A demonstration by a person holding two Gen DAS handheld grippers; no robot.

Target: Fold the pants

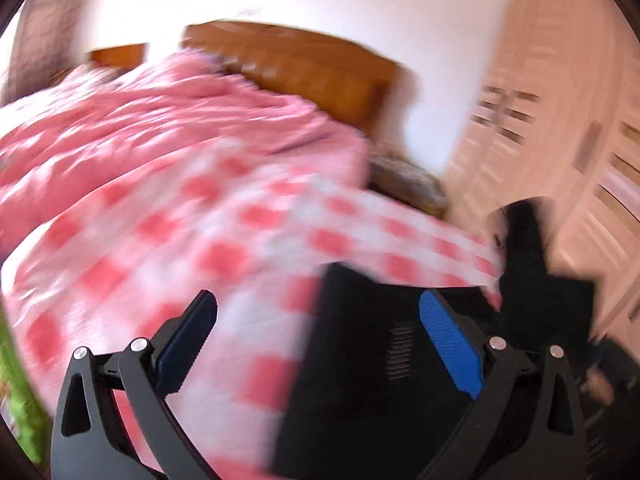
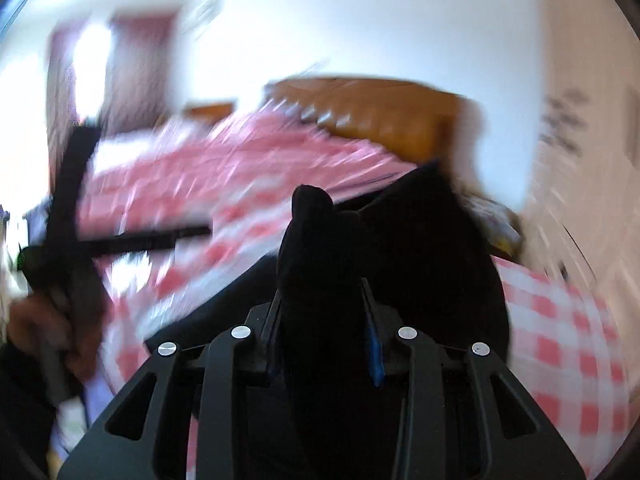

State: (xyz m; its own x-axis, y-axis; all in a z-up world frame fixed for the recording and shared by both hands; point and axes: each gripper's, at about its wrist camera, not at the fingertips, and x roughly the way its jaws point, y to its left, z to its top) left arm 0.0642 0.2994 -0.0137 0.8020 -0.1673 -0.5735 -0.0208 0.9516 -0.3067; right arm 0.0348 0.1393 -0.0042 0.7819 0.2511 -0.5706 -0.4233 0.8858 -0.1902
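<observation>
- The right gripper has its jaws drawn narrow onto a thick bunch of the black pants; the cloth stands up between the pads and hangs behind them, lifted off the bed.
- The left gripper stands wide with nothing pinched; its blue pads are bare, and the black cloth lies just beyond them, over the bed's near edge.
- In the right wrist view, the person's hand shows at the left edge, gripping the other tool's handle.
- Both pictures are heavily smeared, so fine detail of the cloth is lost; I cannot tell waistband from leg.
- My reading: this is the carry of a fold, one end raised to be brought across the rest. The next move calls for laying that end down squarely on the matching part, with the free gripper pinning or taking a second corner so the cloth does not drag.
- The surface is a bed under a pink-and-white checked cover, rumpled further back.
- Behind it stands a brown wooden headboard, a white wall, and a pale wardrobe at the right.
</observation>
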